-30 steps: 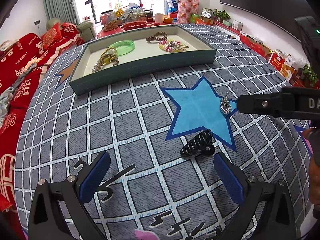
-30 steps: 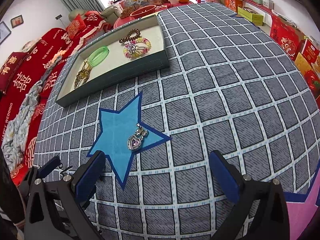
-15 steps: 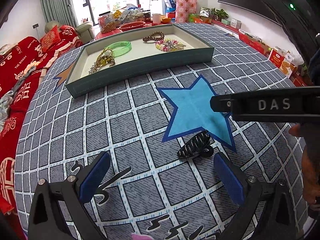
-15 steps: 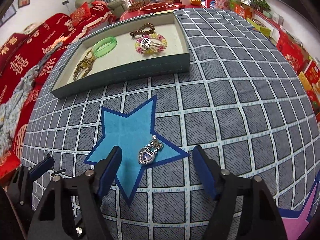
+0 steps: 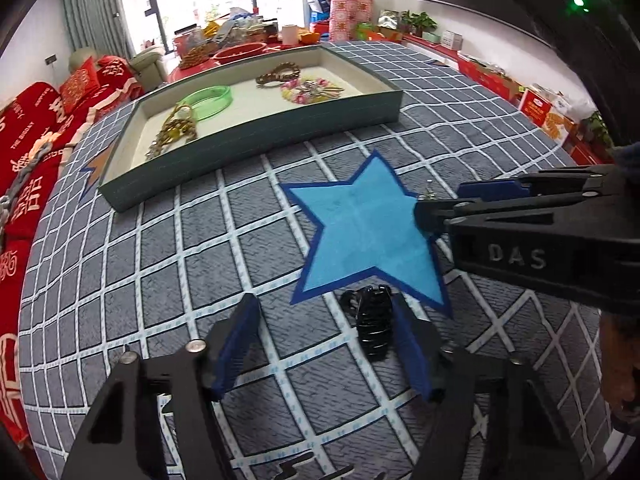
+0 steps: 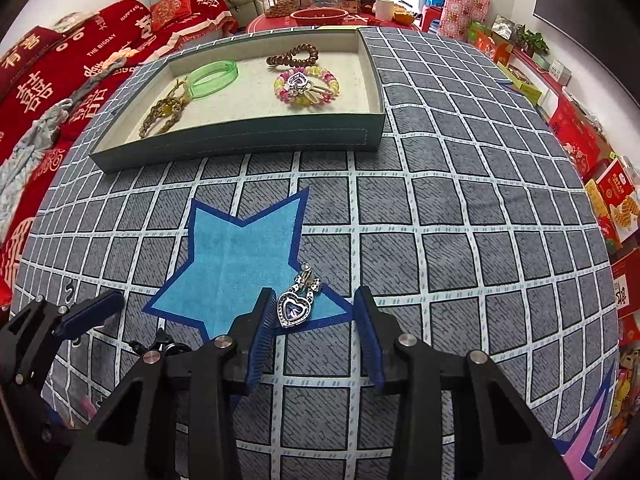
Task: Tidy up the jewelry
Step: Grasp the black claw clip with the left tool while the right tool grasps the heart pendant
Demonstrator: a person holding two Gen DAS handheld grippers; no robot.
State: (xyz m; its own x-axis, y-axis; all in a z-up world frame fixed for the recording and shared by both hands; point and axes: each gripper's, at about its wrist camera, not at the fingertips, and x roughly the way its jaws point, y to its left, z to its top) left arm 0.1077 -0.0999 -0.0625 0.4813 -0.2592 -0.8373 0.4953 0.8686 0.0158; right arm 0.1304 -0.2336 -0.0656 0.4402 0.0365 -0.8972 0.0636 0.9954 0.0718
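Grippers at the near edge, both open and both bracketing a piece still lying loose on the checked cloth [image 6: 460, 208]; all positions are given relative to the blue star [image 6: 240, 264] printed on it. Right gripper [image 6: 316, 334]: jaws apart on either side of the heart pendant [image 6: 294, 310], which lies on the star's near right point, its left fingertip [image 6: 262, 320] just beside the heart, possibly touching. Pendant long axis runs from the heart, nearest the camera, away and slightly right to its bail. Left gripper [image 5: 326, 338]: jaws apart, with the black hair claw [image 5: 372, 322] off-centre between them, against the right finger, just outside the star's near edge; the claw's long axis points roughly away from the camera toward the star. Step in hand, as judged: the grasp phase of two pickups, neither closed. Next move calls for closing each pair squarely across the short axis, low enough to catch the flat pendant, then carrying beyond the star. Beyond the star's far side: the teal tray [image 6: 240, 140], holding a green bangle [image 6: 214, 74], a braided cord [image 6: 164, 110], a brown coil tie [image 6: 294, 56] and a beaded bracelet [image 6: 308, 86].
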